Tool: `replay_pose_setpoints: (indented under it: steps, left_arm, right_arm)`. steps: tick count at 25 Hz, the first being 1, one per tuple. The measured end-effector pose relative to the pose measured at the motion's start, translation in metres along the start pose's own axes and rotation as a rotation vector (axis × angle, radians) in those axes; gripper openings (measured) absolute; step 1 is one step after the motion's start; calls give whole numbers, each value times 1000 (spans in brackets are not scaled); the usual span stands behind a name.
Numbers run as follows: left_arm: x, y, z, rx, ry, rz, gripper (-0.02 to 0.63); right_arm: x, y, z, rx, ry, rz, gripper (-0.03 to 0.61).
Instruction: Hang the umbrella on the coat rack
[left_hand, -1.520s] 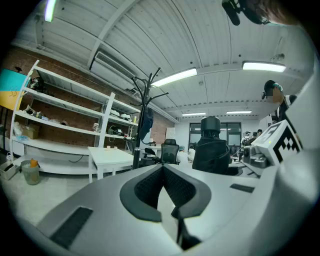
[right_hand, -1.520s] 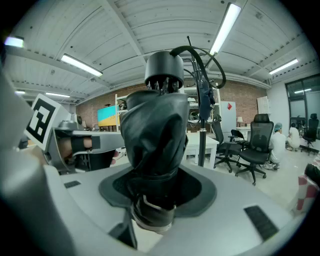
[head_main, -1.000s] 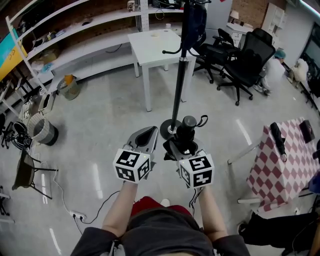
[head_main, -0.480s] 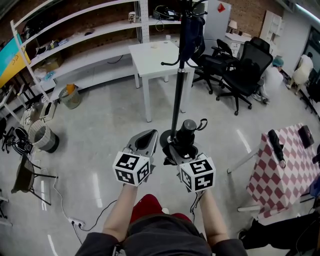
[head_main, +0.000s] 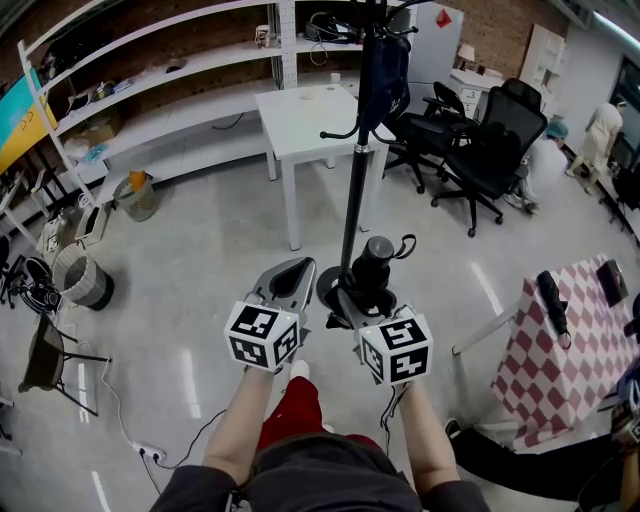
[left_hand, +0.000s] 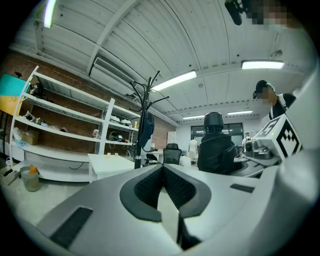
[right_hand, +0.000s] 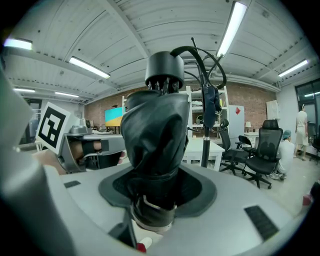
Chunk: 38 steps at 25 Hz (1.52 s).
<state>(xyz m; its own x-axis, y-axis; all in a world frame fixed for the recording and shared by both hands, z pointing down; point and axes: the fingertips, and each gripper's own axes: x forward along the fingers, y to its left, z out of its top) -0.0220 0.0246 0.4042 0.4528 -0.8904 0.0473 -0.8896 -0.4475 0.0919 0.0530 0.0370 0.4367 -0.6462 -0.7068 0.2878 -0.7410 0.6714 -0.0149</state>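
A folded black umbrella (head_main: 377, 262) stands upright in my right gripper (head_main: 366, 296), which is shut on its lower end; its strap loop sticks out to the right. In the right gripper view the umbrella (right_hand: 152, 135) fills the middle between the jaws. The black coat rack (head_main: 354, 170) rises just beyond both grippers, and a dark garment (head_main: 385, 65) hangs from its top hooks. The same rack (right_hand: 205, 130) stands past the umbrella. My left gripper (head_main: 290, 276) is shut and holds nothing, beside the right one. Its own view has the rack (left_hand: 143, 127) ahead and the umbrella (left_hand: 215, 145) to the right.
A white table (head_main: 310, 95) stands behind the rack, with black office chairs (head_main: 490, 130) to its right. A checkered table (head_main: 565, 330) at the right edge carries another black umbrella (head_main: 555, 285). White shelves line the back left, and bins (head_main: 85, 275) and cables lie on the floor.
The view has crept toward the coat rack; its base now lies closer under the grippers. Both grippers keep their pose and the umbrella stays held.
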Motion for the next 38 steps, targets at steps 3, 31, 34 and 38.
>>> replay_pose_setpoints:
  steps: [3,31,34,38]
  left_arm:
    - [16,13,-1,-2,-1,-7,11]
    - [194,160,38,-4,-6,-121,11]
    - [207,169,45,1,-15,-145,11]
    - [219,180,60,14,-37,-180,11]
  right_arm:
    - [16,-8,3,-4,2,-2,193]
    - [205,-94,81,-99,42,-20,193]
    - [217,-99,91,-116,42,-30,193]
    - [228,-104,107,-136,46,-47,193]
